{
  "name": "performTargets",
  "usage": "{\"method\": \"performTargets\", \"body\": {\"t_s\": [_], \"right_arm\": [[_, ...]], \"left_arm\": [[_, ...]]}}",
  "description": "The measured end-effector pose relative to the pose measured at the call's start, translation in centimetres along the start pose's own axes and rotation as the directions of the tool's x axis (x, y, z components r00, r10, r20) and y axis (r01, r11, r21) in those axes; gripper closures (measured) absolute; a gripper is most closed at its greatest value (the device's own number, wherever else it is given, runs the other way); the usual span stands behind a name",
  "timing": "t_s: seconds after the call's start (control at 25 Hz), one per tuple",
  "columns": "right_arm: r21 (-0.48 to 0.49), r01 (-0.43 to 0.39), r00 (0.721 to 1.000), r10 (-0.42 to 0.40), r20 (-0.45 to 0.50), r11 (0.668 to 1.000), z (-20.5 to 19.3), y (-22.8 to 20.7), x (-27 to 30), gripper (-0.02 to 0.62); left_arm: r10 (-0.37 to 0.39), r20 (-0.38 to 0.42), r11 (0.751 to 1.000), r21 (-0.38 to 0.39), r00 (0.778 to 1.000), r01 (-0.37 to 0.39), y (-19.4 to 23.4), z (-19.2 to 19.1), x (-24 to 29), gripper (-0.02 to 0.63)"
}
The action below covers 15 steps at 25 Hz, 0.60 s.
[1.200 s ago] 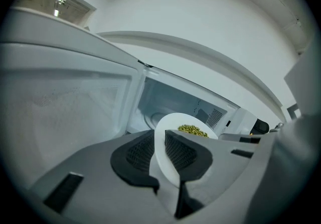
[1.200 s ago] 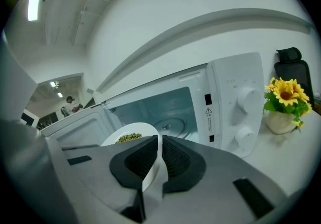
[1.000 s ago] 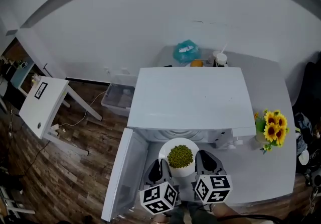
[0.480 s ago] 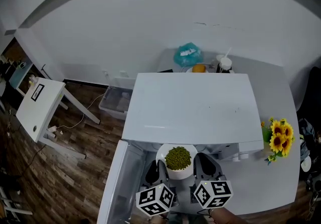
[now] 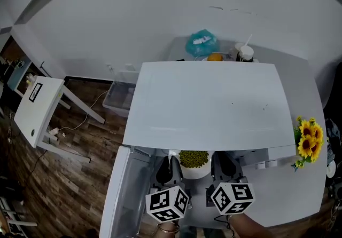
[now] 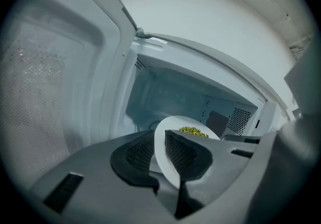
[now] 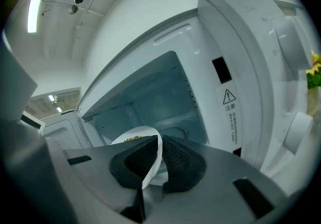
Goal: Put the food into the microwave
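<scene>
Here bowl [image 5: 193, 163] upright; left claw [image 6: 159, 138], right claw [image 7: 158, 143] gripping.

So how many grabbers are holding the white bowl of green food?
2. The left gripper clamps the white bowl of green food on its left rim, the right gripper on its right rim. None hidden.

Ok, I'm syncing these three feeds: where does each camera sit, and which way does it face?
Head view: on the person's head, facing steeply down on the microwave; left gripper and right gripper show, holding the bowl.
Left gripper view: on the left gripper, facing into the cavity, door at left; its jaws pinch the bowl's rim.
Right gripper view: on the right gripper, facing into the cavity; its jaws pinch the opposite rim.
Shared: both gripper views show bowl and cavity.
</scene>
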State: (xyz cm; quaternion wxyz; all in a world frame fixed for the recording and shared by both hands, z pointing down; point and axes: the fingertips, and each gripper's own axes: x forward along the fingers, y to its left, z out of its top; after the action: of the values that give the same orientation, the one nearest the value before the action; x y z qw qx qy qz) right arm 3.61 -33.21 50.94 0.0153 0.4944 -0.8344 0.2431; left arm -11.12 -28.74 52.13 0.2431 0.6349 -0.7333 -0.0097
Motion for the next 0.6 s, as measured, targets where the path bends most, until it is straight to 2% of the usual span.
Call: {"method": "performTargets", "body": {"t_s": [0.32, 0.6], "right_arm": [[-0.009, 0.043, 0.999, -0.043, 0.031, 0.999, -0.1, -1.2, 2.1, 0.555], [-0.046, 0.077, 0.995, -0.074, 0.074, 0.996, 0.1, -1.2, 3.6, 0.554]], "left_arm": [[-0.035, 0.014, 0.998, 0.055, 0.999, 0.034, -0.1, 0.1, 2.8, 0.538], [-0.015, 0.044, 0.998, 0.058, 0.999, 0.012, 0.4, 0.7, 4.9, 0.538]]}}
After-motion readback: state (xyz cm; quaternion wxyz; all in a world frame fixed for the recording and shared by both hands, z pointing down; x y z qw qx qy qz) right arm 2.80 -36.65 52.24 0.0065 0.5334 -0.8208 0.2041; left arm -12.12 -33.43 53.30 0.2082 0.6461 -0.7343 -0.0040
